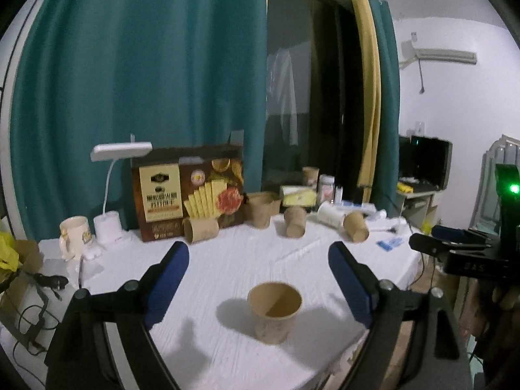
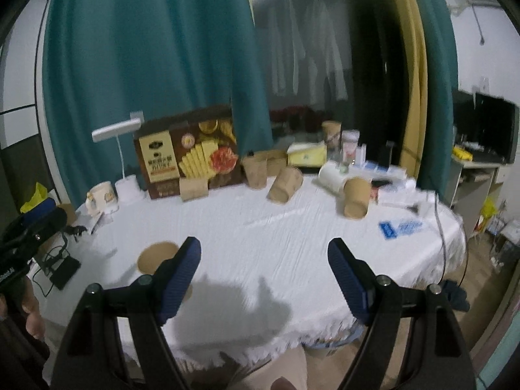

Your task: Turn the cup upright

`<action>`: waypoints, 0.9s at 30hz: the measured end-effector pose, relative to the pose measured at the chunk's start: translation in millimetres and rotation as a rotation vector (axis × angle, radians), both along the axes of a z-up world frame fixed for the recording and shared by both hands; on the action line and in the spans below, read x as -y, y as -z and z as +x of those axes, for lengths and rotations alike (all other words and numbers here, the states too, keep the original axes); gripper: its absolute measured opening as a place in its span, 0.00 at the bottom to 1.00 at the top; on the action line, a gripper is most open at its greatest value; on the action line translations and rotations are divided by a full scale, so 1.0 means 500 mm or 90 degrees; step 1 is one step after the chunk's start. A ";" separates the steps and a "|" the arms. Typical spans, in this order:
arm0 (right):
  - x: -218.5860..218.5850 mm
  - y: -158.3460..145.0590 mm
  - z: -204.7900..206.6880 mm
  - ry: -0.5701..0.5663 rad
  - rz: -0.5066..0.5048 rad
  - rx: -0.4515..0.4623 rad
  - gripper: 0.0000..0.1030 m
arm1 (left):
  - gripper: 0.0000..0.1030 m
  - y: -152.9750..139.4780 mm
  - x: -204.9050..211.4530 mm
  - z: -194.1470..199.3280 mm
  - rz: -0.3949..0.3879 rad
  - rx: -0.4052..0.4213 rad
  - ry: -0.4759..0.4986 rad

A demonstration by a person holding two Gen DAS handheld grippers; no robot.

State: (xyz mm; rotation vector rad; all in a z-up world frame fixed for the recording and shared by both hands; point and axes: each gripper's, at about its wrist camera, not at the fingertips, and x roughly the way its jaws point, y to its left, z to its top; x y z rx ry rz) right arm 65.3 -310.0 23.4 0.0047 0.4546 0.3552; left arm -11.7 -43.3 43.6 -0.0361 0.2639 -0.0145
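A brown paper cup stands upright, mouth up, on the white tablecloth, free of any grip. My left gripper hovers above and behind it, open, its blue pads well clear of the cup. The same cup shows in the right wrist view, half hidden behind the left finger of my right gripper, which is open with nothing between its fingers. The right gripper's body juts in at the right edge of the left wrist view.
Further back lie several tipped brown cups, a brown snack box, a white lamp, a mug and a white cup. Cables and a dark device sit at the table's left edge. Blue packets lie right.
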 end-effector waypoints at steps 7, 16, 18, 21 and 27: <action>-0.004 -0.051 -0.033 -0.004 -0.026 0.066 0.81 | 0.85 -0.017 0.004 -0.009 -0.018 0.023 0.001; -0.034 -0.058 -0.054 -0.036 -0.028 0.082 0.82 | 0.85 0.008 0.004 0.004 -0.034 0.003 -0.005; -0.044 -0.051 -0.053 -0.042 -0.035 0.080 0.83 | 0.85 0.017 0.003 0.009 -0.040 -0.011 -0.005; -0.053 -0.039 -0.046 -0.050 -0.039 0.069 0.83 | 0.85 0.024 0.002 0.010 -0.037 -0.016 -0.008; -0.052 -0.033 -0.029 -0.048 -0.026 0.062 0.83 | 0.85 0.029 -0.004 0.016 -0.037 -0.022 -0.013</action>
